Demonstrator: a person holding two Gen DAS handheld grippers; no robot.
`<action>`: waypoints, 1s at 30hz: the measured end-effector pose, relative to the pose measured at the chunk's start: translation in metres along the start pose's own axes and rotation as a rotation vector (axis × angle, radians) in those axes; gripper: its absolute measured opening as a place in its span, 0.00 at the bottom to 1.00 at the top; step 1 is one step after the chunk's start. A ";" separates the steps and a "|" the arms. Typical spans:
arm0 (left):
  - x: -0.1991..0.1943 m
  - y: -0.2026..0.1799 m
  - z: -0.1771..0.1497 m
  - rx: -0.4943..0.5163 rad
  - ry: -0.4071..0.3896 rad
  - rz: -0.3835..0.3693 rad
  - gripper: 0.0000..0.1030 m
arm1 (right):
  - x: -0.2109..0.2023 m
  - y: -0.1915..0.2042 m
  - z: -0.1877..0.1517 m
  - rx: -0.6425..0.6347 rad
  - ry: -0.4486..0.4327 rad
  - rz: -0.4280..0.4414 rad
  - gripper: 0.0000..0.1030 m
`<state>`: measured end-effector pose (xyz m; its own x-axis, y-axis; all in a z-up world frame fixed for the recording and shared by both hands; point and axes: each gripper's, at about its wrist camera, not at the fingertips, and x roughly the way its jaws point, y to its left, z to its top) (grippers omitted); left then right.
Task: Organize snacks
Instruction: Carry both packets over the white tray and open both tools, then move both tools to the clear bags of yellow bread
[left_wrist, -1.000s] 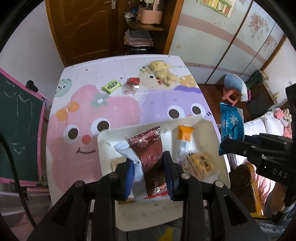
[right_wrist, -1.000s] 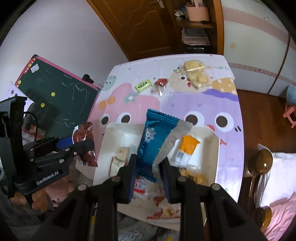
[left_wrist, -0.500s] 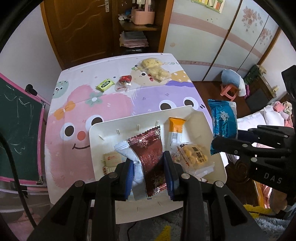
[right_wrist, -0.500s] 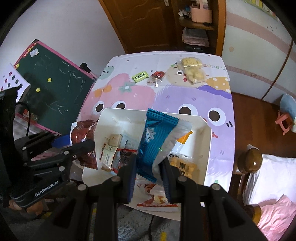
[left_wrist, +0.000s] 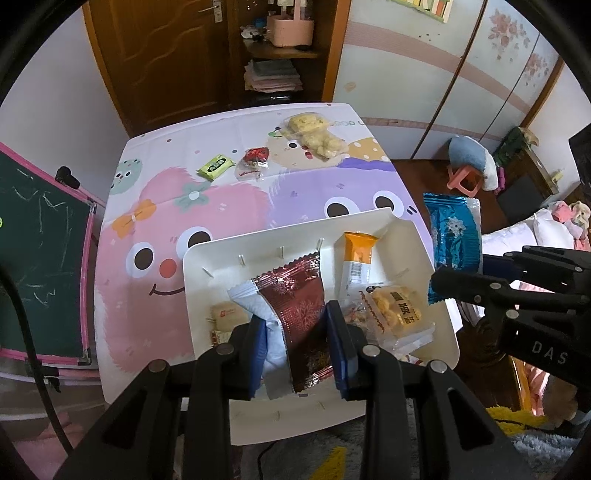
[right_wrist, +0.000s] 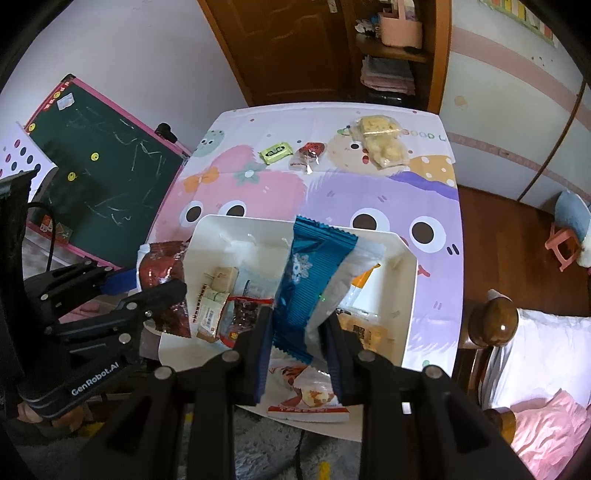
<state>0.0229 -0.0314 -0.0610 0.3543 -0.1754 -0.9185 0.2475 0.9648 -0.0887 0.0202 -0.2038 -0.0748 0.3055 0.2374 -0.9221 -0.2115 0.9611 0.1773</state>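
My left gripper (left_wrist: 297, 347) is shut on a dark red snack packet (left_wrist: 299, 302) and holds it above the white tray (left_wrist: 221, 254). My right gripper (right_wrist: 299, 332) is shut on a blue snack packet (right_wrist: 310, 273) above the same tray (right_wrist: 406, 295). The tray holds an orange packet (left_wrist: 356, 254), a yellow biscuit bag (left_wrist: 395, 310) and several small packets. A green candy (left_wrist: 215, 167), a red candy (left_wrist: 255, 162) and a bag of yellow puffs (left_wrist: 314, 136) lie at the table's far end.
The table has a cartoon cloth (left_wrist: 221, 206). A chalkboard (left_wrist: 40, 258) stands at its left, a wooden door and shelf behind it, a bed (right_wrist: 546, 354) and bedpost (right_wrist: 493, 321) at the right. The tray overhangs the table's near edge.
Both grippers have drawn back and up from the table with their packets still held; the tray and table look smaller and further off.
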 end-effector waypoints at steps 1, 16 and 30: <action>0.000 0.001 0.000 -0.002 0.002 0.006 0.29 | 0.001 -0.001 0.001 0.006 0.003 -0.004 0.28; 0.007 0.017 0.007 -0.040 0.028 0.036 0.77 | 0.010 -0.004 0.004 0.042 0.040 -0.005 0.57; -0.019 0.013 0.054 0.024 -0.095 0.068 0.77 | -0.011 -0.016 0.024 0.039 -0.041 -0.076 0.57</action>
<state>0.0679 -0.0257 -0.0245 0.4546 -0.1285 -0.8814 0.2411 0.9704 -0.0171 0.0421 -0.2189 -0.0592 0.3571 0.1680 -0.9188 -0.1500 0.9812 0.1211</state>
